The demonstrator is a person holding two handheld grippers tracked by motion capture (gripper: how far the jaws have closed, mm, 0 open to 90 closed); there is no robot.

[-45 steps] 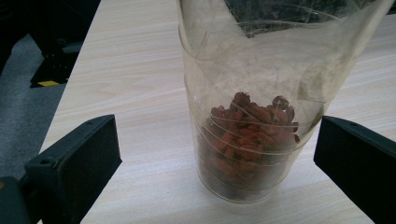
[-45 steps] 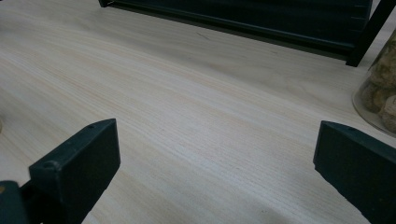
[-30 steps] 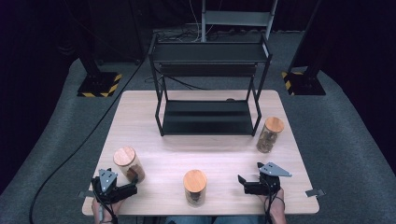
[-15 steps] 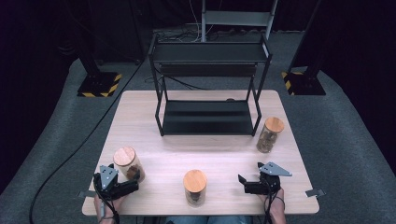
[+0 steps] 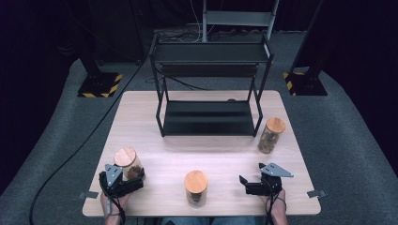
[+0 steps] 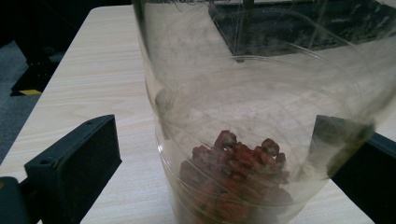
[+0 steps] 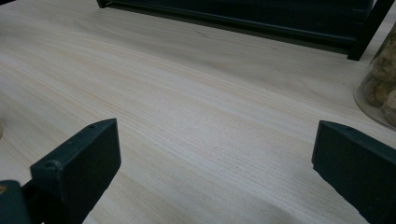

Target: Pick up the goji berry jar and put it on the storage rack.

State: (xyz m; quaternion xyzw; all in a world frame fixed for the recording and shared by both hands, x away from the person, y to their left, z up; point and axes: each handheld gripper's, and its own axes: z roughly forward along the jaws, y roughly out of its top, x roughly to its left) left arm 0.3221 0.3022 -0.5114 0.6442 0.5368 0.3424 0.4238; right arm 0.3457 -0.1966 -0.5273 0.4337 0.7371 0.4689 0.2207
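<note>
l gripper now round jar, wood table, dark room

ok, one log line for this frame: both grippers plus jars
left gripper: open, fingers straddling left jar | right gripper: open, empty | middle jar, right jar: untouched on table

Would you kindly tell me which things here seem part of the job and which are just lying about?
Likely in the job:
- left jar, standing between the open left tongs
- middle jar
- right jar
- black shelf rack

Lying about:
- floor cable
- striped stand bases
</note>
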